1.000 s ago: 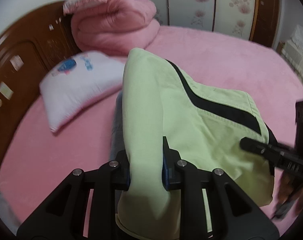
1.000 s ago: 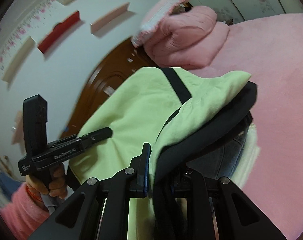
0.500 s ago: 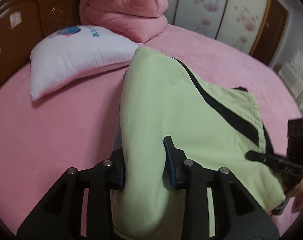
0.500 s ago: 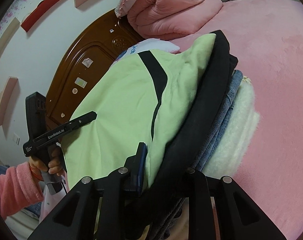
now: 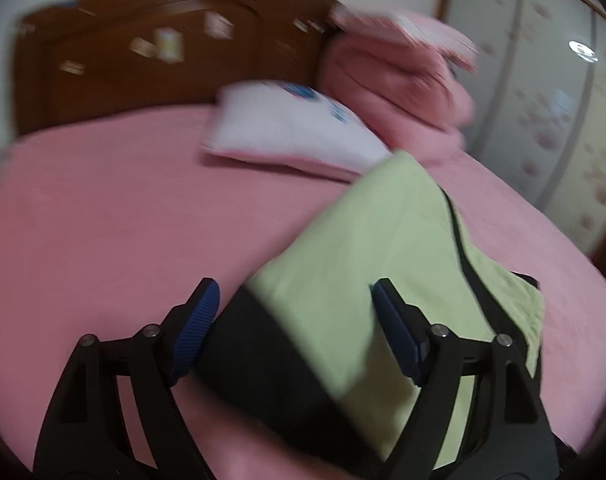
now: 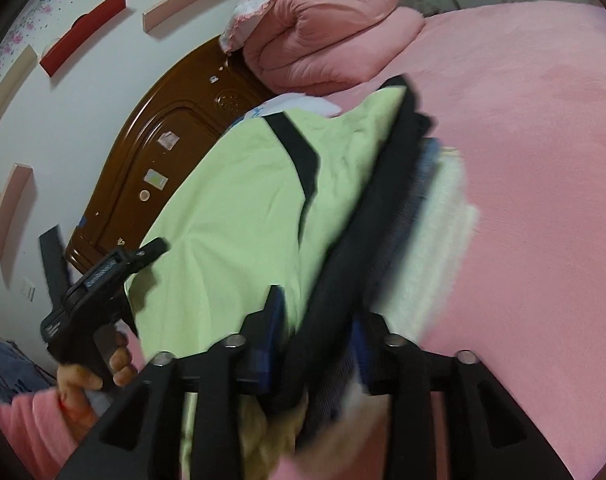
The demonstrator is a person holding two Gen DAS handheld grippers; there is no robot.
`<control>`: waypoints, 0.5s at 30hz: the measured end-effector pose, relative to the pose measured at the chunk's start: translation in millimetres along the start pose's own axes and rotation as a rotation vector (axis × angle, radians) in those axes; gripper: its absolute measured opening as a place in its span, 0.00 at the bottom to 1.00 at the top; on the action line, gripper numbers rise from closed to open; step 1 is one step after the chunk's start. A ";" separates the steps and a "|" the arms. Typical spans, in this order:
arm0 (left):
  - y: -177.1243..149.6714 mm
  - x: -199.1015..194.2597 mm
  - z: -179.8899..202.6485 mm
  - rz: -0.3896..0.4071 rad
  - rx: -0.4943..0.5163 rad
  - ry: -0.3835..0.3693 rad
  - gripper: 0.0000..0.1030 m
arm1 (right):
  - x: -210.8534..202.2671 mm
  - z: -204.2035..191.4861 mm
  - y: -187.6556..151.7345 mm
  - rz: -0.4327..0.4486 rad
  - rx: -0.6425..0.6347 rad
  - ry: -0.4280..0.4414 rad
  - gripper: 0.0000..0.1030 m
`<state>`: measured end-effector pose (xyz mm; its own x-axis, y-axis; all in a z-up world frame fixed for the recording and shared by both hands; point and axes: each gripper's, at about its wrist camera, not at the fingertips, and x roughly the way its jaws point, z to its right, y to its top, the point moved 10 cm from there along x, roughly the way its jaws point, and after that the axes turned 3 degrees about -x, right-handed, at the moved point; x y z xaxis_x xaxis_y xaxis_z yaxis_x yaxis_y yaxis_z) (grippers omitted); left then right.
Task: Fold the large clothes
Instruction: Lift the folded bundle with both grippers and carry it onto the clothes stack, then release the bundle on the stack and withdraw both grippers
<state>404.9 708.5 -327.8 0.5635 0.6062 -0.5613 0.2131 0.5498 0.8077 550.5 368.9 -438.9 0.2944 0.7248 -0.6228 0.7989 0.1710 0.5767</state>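
Observation:
A folded light-green garment with black trim lies on top of a stack of clothes on the pink bed. My left gripper is open, its blue pads apart on either side of the garment's near black edge. In the right wrist view the green garment tops a pile with denim and a cream fleece. My right gripper has its jaws parted around the black edge of the garment. The left gripper shows at the left of that view, held in a hand.
A white pillow and a folded pink quilt lie by the dark wooden headboard. A floral wardrobe stands at the right. Wall shelves hang above the headboard.
My left gripper let go of the green garment, opened wide and swung left. My right gripper's jaws parted from the garment's edge. The garment now rests on the stack.

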 end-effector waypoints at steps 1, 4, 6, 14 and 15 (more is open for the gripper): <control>-14.4 -18.1 -5.9 0.019 -0.034 0.052 0.80 | -15.0 12.4 -7.4 0.018 0.028 -0.040 0.89; -74.4 -51.9 -12.6 -0.066 -0.117 0.084 0.80 | -62.2 49.6 -45.9 0.005 0.086 -0.132 0.89; -122.8 -72.8 -14.0 -0.161 -0.149 0.108 0.80 | -98.1 73.5 -83.0 -0.030 0.067 -0.222 0.89; -294.0 -188.7 30.9 -0.382 0.240 0.254 0.80 | -271.6 145.8 -225.3 -0.172 -0.026 -0.378 0.89; -311.7 -205.4 39.0 -0.411 0.277 0.253 0.80 | -297.5 153.8 -242.1 -0.187 -0.034 -0.405 0.89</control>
<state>253.9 390.2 -457.2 0.1876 0.5111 -0.8388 0.5959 0.6196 0.5109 350.2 9.2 -474.5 0.3340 0.3606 -0.8709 0.8419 0.3013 0.4476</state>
